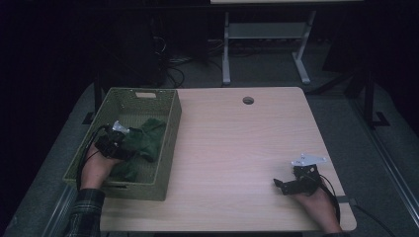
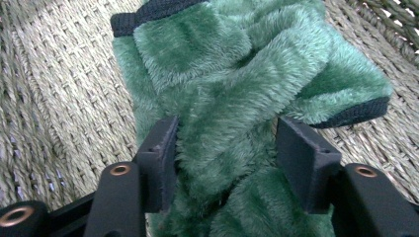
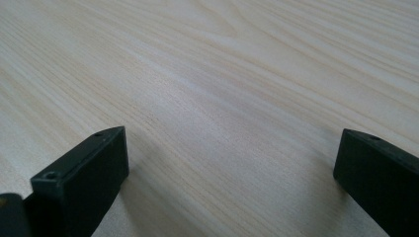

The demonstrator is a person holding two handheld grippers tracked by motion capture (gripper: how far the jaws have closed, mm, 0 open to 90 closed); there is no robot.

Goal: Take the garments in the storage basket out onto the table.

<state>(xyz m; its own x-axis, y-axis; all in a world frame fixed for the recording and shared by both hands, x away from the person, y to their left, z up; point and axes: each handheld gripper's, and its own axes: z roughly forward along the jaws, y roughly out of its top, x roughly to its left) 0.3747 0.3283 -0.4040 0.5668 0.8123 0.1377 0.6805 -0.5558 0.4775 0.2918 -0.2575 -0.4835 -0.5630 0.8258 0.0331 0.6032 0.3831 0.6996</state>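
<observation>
The cloth is a plush, deep-green fleece with a short, dense nap that catches the light in pale streaks; it is bunched into soft folds, and a dark, ribbed knit band edges it at 2 places, one at the far left of the left gripper view and one at its right. It lies inside the basket, a rectangular, olive-green bin of tightly woven fibre with upright walls and a slot handle cut in its far wall; the weave reads as coarse, straw-like rows on the floor around the cloth. The basket stands on the left side of the table, a pale wood-grain top with rounded corners and a round cable hole near its far edge. The left gripper reaches down into the basket at its near left, and its 2 matte black, blocky jaws stand partly apart with a fold of the cloth between them; the left pad presses into the pile, while at the right pad I cannot tell whether it presses. The right gripper rests low at the near right of the table, well apart from the basket, its jaws spread wide over bare wood with nothing between them.
</observation>
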